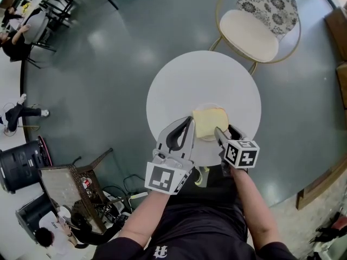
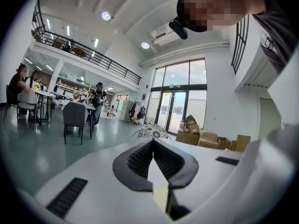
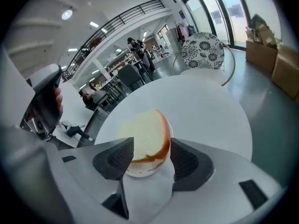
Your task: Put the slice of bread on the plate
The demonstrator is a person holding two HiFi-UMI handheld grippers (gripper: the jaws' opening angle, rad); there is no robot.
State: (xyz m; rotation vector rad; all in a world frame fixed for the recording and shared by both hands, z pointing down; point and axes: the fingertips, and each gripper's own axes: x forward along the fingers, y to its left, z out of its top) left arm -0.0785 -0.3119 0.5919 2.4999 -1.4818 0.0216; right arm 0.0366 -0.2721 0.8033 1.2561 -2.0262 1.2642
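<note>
A slice of bread (image 1: 210, 122) with a brown crust lies flat on a small white plate (image 1: 206, 106) near the front of the round white table (image 1: 179, 85). In the right gripper view the bread (image 3: 145, 136) covers most of the plate (image 3: 140, 173). My right gripper (image 3: 150, 144) is open, one black pad on each side of the slice's near end, neither pressing on it. From the head view it (image 1: 226, 131) sits at the slice's right front corner. My left gripper (image 1: 190, 122) is shut and empty just left of the plate, its tips (image 2: 153, 143) meeting.
A gold-framed chair (image 1: 255, 26) with a white seat stands behind the table. On the floor at lower left are a black bin (image 1: 21, 164), a small side table (image 1: 70, 186) and cables. People sit at tables (image 1: 21, 31) far left.
</note>
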